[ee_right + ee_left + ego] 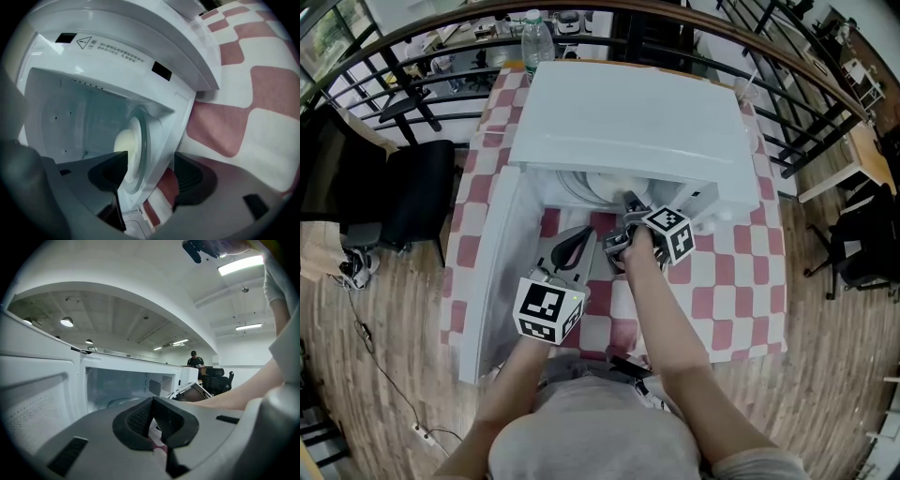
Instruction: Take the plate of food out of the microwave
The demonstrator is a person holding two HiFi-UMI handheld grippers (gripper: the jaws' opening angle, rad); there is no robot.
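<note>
Plate (136, 164) sits inside the open microwave (628, 122) on a red-checked tablecloth (731, 281) over wood floor (375, 375); right gripper (152, 176) gapes at it, left gripper (152, 420) clenched empty.

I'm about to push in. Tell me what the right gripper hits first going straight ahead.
Most likely the plate, at its rim. It already sits between the open jaws of the right gripper, with pale food on it, just inside the microwave. Depth is hard to judge.
</note>
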